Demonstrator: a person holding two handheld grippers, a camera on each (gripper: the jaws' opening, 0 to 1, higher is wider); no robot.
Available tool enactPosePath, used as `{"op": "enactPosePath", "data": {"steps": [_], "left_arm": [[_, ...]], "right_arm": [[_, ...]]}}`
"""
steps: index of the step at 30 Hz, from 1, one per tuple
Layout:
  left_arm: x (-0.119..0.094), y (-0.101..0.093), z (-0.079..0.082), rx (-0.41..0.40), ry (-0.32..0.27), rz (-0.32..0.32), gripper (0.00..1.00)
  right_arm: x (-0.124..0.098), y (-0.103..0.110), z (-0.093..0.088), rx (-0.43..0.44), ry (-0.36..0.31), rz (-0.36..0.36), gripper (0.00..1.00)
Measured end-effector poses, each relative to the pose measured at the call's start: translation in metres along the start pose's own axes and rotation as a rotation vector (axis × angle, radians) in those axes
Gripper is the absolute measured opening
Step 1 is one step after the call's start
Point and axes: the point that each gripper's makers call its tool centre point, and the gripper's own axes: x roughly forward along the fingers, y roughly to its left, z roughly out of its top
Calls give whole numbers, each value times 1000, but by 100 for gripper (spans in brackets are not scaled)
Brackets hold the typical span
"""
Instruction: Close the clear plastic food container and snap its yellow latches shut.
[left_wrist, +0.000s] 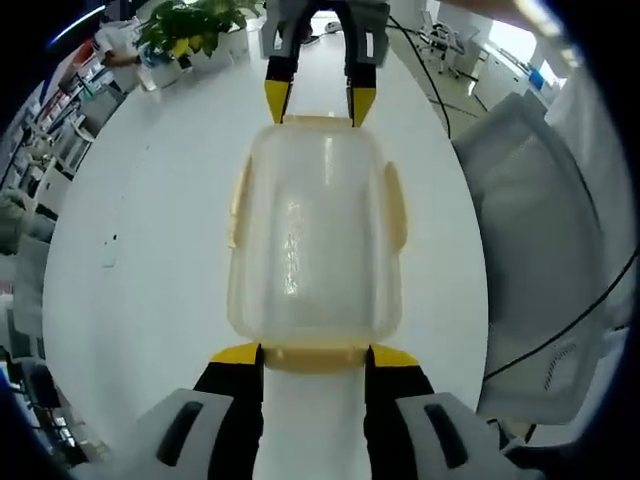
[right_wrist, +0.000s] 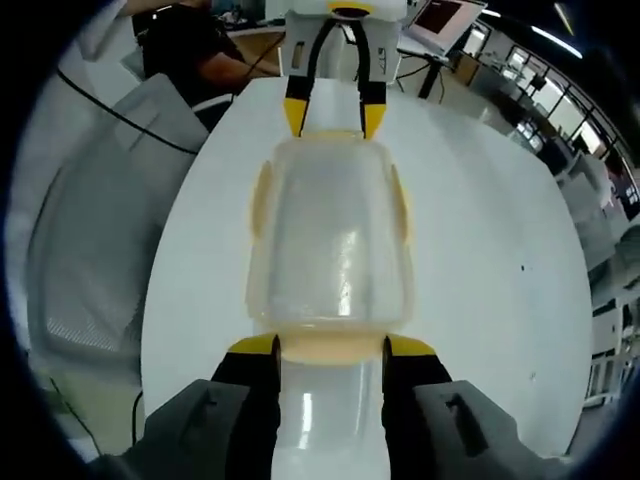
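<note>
My two grippers, matched pair

My left gripper (left_wrist: 315, 358) and right gripper (right_wrist: 330, 350) have yellow-tipped black jaws, grey housings with dark slots.

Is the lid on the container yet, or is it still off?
On. The lid covers the clear container on the white table. Whether the yellow latches have clicked shut, I cannot tell.

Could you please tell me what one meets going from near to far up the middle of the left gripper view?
Left tool with yellow tips → clear plastic food container with yellow latches → right tool, reaching in from the far end → white table → green potted plant.
</note>
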Motion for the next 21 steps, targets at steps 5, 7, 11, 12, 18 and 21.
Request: {"op": "enactPosePath", "data": {"steps": [5,7,11,12,18,21], "left_arm": [[9,0,33,19,-9,-4,33],[12,0,43,23,-10,-7,33],[22,-1,68,30,-17,-14,33],[23,-1,72,31,-16,-16,33],[36,1,100,45,-4,-23,33],[42,-1,111,49,3,-31,33]], "right_arm": [[-14,1,-29,13,7,-11,35],[-18,2,-41,23,8,-9,35],[-27,3,-63,33,22,-10,35],[-29,3,-68,34,22,-10,35],[-40,4,-95,48,21,-15,35],[-41,5,-108,53,27,-11,36]]}}
